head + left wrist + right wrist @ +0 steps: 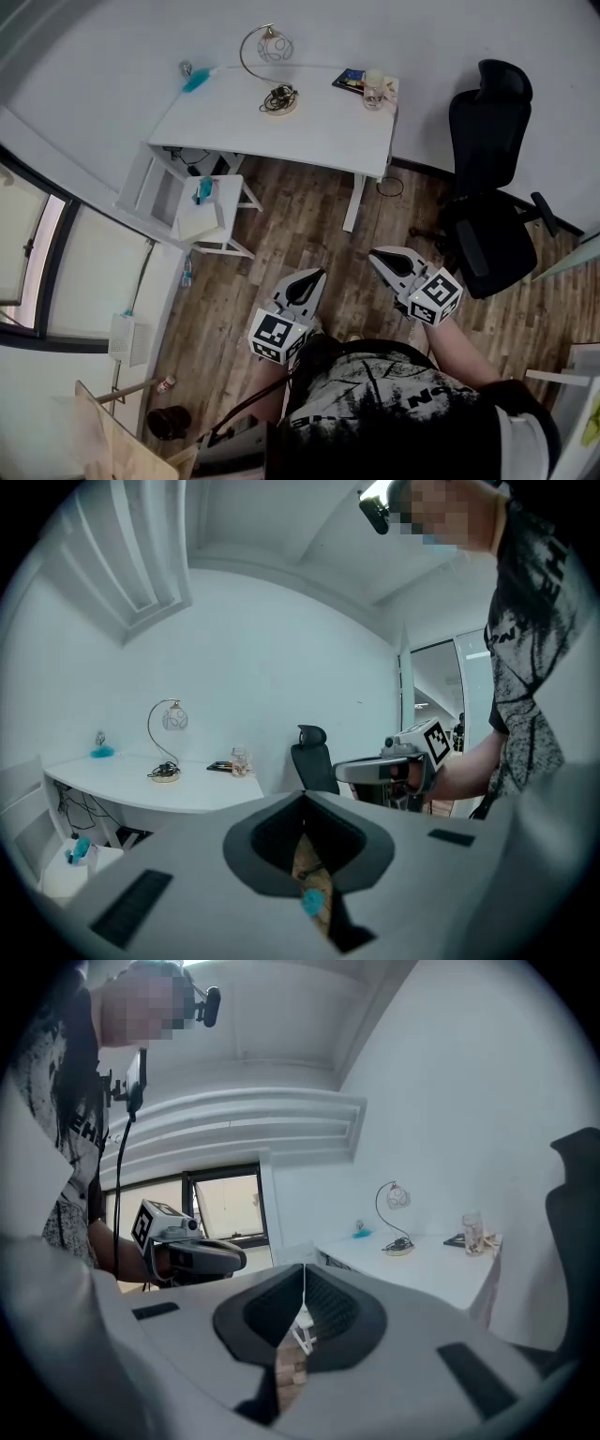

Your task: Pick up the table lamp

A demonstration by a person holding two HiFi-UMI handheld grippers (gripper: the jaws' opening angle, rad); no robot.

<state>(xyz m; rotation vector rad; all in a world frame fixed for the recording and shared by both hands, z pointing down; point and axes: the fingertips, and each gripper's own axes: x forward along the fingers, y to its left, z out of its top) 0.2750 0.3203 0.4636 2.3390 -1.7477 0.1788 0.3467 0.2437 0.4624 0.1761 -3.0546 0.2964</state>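
Table lamp [279, 101] upright near desk [319, 136] back edge, long axis vertical, arched stem rising, globe hanging downward, left tool [312, 278] and right tool [382, 256] fully closed, empty, well short of desk.

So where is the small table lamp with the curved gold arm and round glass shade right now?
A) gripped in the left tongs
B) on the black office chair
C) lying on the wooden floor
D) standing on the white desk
D: the small gold-armed table lamp stands on the white desk, while the left tongs and right tongs are both shut and empty, well short of it.
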